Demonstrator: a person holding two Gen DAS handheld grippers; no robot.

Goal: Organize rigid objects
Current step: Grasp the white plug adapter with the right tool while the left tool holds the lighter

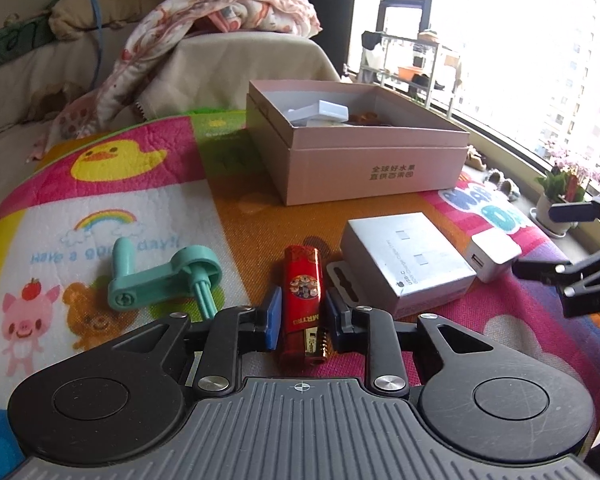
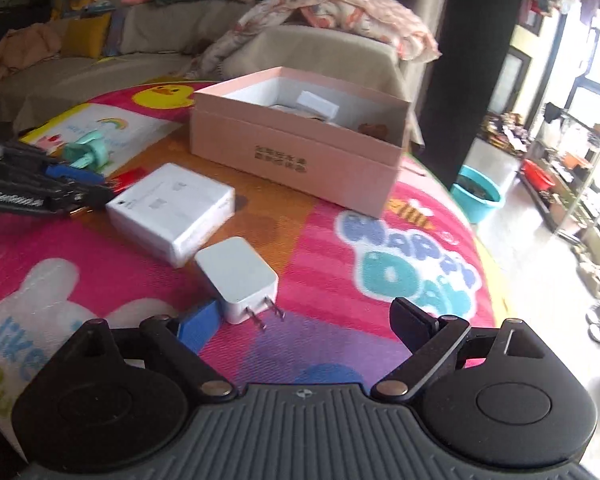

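A red lighter (image 1: 303, 296) lies on the colourful mat between the fingers of my left gripper (image 1: 302, 320); the jaws stand close on either side of it, and small gaps show, so it is open. A teal plastic crank (image 1: 162, 276) lies to its left. A white flat box (image 1: 408, 258) and a white plug charger (image 1: 494, 256) lie to the right. My right gripper (image 2: 304, 322) is wide open just behind the charger (image 2: 240, 276), its left finger beside it. The pink open box (image 1: 360, 148) at the back holds small white items.
The white flat box (image 2: 172, 212) sits between both grippers. The left gripper (image 2: 76, 192) shows at the left of the right wrist view. A sofa with a blanket (image 1: 220, 12) is behind the table. A teal basin (image 2: 478, 196) is on the floor past the table's right edge.
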